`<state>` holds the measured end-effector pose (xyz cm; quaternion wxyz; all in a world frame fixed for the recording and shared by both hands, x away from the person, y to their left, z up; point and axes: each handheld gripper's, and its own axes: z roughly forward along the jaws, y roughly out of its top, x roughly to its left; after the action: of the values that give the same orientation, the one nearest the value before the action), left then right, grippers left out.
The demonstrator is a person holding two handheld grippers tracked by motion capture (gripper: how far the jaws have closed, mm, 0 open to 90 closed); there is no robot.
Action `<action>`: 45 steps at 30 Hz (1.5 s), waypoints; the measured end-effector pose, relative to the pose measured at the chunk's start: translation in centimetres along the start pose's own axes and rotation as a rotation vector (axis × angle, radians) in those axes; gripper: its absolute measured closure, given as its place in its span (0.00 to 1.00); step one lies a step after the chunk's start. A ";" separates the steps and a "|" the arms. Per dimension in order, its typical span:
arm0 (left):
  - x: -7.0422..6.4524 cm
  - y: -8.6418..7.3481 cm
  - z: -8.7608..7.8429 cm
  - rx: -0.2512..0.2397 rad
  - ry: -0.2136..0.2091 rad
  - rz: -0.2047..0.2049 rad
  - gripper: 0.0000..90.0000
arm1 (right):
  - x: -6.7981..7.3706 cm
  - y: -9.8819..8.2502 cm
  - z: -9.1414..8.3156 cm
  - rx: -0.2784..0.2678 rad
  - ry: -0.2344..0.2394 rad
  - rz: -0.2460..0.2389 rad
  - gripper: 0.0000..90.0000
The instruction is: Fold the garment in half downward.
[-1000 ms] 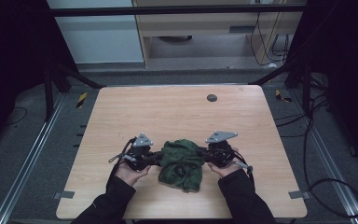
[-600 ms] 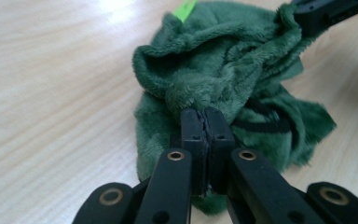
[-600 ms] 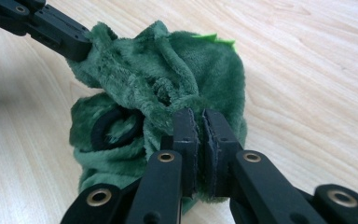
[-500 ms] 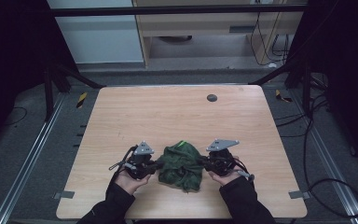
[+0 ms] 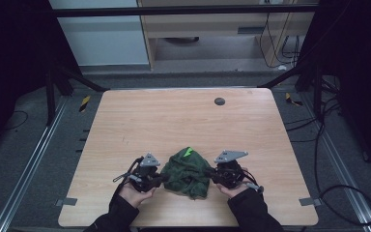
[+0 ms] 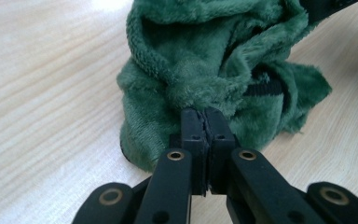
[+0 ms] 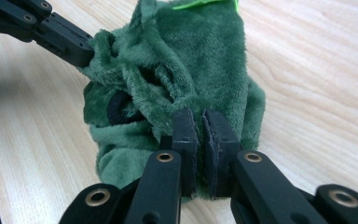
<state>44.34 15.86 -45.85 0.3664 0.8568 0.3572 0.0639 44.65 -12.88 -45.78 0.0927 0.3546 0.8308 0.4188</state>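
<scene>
high view: green plush cloth [image 5: 188,166] bunched near the wooden table's [image 5: 174,121] front edge, between left gripper [image 5: 160,178] and right gripper [image 5: 211,173], both touching it | left gripper view: jaws clamped on cloth's fold [image 6: 200,88] | right gripper view: jaws pinching cloth [image 7: 191,79], bright green tag [image 7: 200,3] on top

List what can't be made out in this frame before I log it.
- Green cloth: bunched, so its folds hide what garment or item it is.
- Bright green tag: too small in the high view; cut off by the top edge in the right gripper view.
- Dark round spot on the table: too small to identify.
- Left gripper, right gripper: pile hides the pinched part.
</scene>
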 end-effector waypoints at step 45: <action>0.2 0.4 -3.0 -0.097 0.057 -0.034 0.85 | 0.0 0.3 -1.5 -0.061 -0.033 0.016 0.81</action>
<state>43.59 17.55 -43.48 0.3980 0.8298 0.3784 0.0992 44.13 -13.68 -44.60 0.1137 0.3649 0.8133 0.4387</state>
